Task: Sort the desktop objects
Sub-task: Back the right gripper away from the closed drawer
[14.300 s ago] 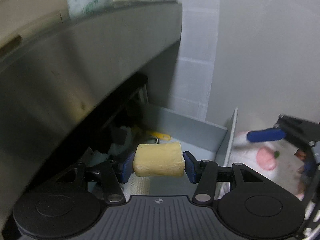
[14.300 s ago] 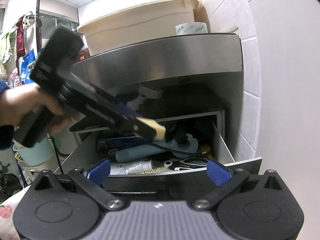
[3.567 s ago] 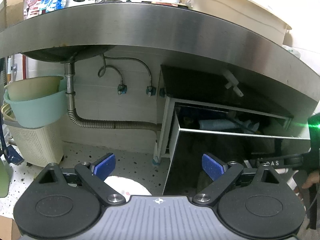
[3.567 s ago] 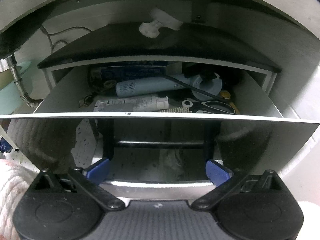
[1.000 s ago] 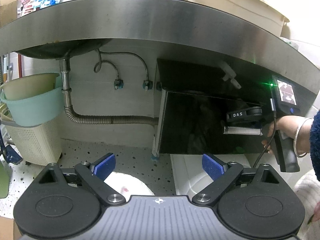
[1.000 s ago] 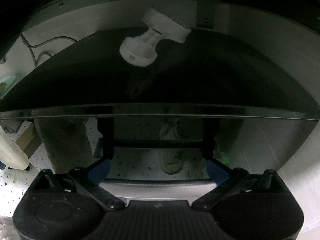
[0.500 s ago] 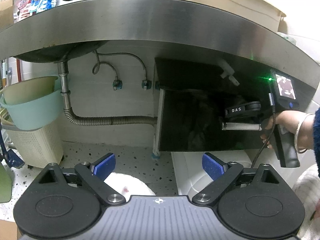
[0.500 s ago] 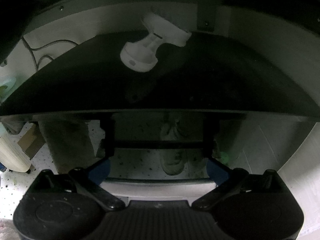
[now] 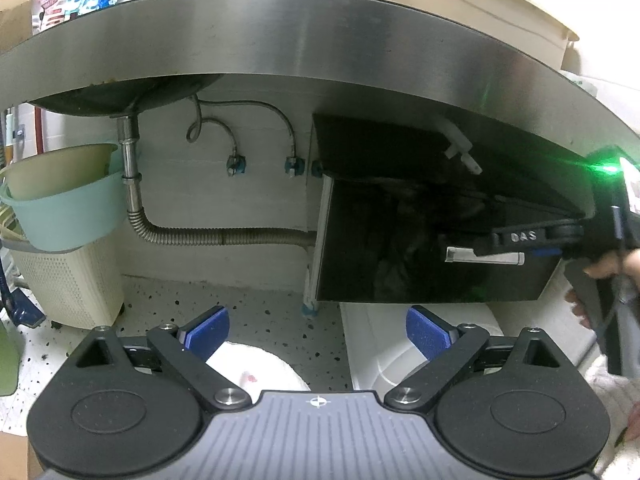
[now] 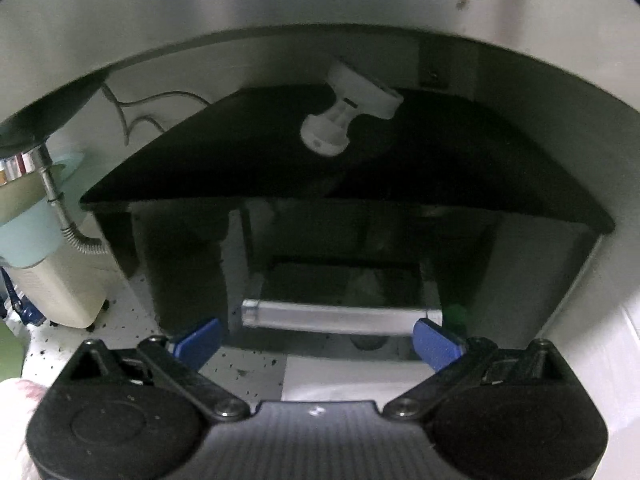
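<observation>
Drawer (image 10: 360, 264) shut, both grippers' fingers (image 9: 424, 330) apart, empty.

Glossy black drawer front (image 9: 400, 248) carried a silver bar handle (image 9: 484, 257). Brushed steel table edge (image 9: 280, 36) was grey. Tongs' pads (image 9: 208, 330) were blue. Floor (image 9: 256, 312) was white, black-speckled.

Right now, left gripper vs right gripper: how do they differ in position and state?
The left gripper hangs back from the black drawer, over the speckled floor; the right gripper sits right in front of the drawer's silver handle. The left gripper has nothing between its fingers; the right gripper's fingers straddle the handle ends, and contact cannot be told. Shared: both are open, with blue pads, and hold nothing.
</observation>
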Action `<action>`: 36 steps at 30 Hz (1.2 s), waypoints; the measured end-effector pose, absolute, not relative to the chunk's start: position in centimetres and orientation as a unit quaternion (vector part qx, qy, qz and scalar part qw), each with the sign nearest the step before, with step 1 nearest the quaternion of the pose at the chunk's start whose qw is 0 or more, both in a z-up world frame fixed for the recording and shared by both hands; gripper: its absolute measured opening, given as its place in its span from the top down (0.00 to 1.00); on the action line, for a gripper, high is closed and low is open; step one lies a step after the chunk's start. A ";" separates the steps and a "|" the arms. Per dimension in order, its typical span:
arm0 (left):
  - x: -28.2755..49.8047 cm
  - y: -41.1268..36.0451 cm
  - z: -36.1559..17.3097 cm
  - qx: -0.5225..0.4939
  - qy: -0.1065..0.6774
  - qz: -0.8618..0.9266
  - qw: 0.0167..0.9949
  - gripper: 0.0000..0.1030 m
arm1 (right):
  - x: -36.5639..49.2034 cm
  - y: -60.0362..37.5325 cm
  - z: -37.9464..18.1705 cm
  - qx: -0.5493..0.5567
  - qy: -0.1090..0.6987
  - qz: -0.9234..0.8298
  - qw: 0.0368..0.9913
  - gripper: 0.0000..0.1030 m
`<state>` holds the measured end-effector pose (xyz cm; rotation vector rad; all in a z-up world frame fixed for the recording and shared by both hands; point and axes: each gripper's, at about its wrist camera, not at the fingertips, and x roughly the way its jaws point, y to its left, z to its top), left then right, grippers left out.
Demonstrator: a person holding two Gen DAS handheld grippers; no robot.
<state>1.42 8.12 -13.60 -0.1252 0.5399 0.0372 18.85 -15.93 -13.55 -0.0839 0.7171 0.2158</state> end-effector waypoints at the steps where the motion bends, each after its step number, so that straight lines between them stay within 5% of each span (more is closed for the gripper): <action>1: 1.5 8.1 -13.6 -0.061 0.267 0.019 0.962 0.07 | 18.4 -15.8 -13.4 -0.044 0.351 0.106 0.929 0.00; 36: 3.8 5.9 -11.8 -0.051 0.357 0.024 0.932 0.07 | 3.0 -18.8 -9.4 0.011 0.317 -0.007 0.948 0.00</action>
